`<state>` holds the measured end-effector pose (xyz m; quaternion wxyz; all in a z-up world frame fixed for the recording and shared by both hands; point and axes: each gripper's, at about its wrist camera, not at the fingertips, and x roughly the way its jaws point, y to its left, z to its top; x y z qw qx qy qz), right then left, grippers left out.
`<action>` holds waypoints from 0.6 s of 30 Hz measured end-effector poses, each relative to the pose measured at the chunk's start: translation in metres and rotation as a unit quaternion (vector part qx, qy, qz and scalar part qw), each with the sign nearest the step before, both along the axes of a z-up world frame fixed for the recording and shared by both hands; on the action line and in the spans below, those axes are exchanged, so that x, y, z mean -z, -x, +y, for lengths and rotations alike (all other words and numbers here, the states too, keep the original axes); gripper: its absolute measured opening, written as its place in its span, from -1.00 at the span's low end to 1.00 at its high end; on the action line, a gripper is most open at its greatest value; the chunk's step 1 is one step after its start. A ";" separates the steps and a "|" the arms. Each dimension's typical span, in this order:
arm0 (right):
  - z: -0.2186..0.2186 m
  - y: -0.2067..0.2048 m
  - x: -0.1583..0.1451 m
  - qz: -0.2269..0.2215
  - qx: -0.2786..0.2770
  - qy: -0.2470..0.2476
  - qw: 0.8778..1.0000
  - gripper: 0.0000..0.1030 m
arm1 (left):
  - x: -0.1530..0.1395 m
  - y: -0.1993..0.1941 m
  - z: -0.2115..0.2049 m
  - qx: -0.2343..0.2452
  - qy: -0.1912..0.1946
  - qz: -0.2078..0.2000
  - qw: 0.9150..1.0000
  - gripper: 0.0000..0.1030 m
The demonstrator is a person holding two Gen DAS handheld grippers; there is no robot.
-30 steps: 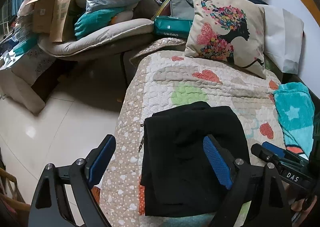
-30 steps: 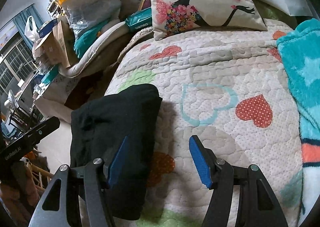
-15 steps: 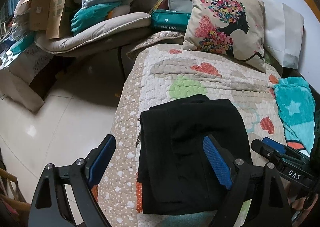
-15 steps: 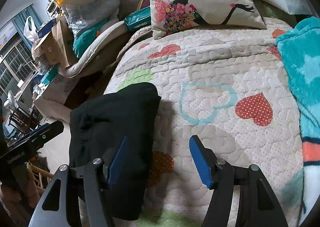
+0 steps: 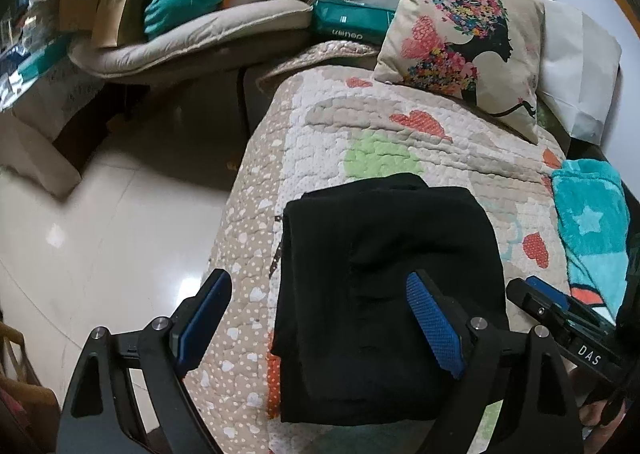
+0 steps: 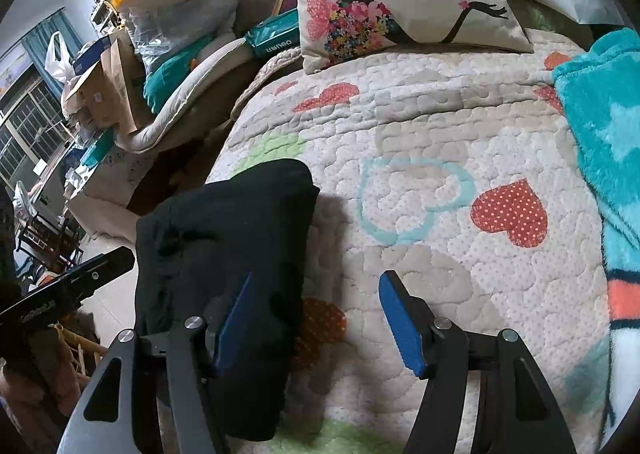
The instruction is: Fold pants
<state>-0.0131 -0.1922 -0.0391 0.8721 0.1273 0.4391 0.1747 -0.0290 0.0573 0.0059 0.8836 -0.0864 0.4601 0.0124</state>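
Note:
The black pants [image 5: 384, 286] lie folded into a thick rectangle near the left edge of the quilted bed [image 5: 320, 141]. My left gripper [image 5: 316, 314] hovers above them, open, its blue pads apart and touching nothing. In the right wrist view the pants [image 6: 224, 238] sit at lower left. Open as well, my right gripper [image 6: 316, 318] hangs over their right edge and the bare quilt [image 6: 440, 133], with nothing between its fingers. The right gripper's body [image 5: 560, 318] shows at the lower right of the left wrist view, and the left gripper's body [image 6: 68, 286] at the left of the right wrist view.
A flower-print cushion [image 5: 460, 37] and a white pillow [image 5: 576, 69] lie at the head of the bed. A teal star blanket [image 5: 592, 221] lies along the right side. To the left are the tiled floor [image 5: 100, 234] and a couch piled with boxes and bags [image 5: 180, 13].
The left wrist view has tipped slightly downward, so the pants sit a little higher in its frame. The right gripper and the pants have not moved.

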 end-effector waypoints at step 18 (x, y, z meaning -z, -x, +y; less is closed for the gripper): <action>0.008 -0.043 0.013 0.060 -0.014 -0.060 0.996 0.39 | 0.048 -0.024 0.052 -0.045 0.194 0.092 0.976 0.73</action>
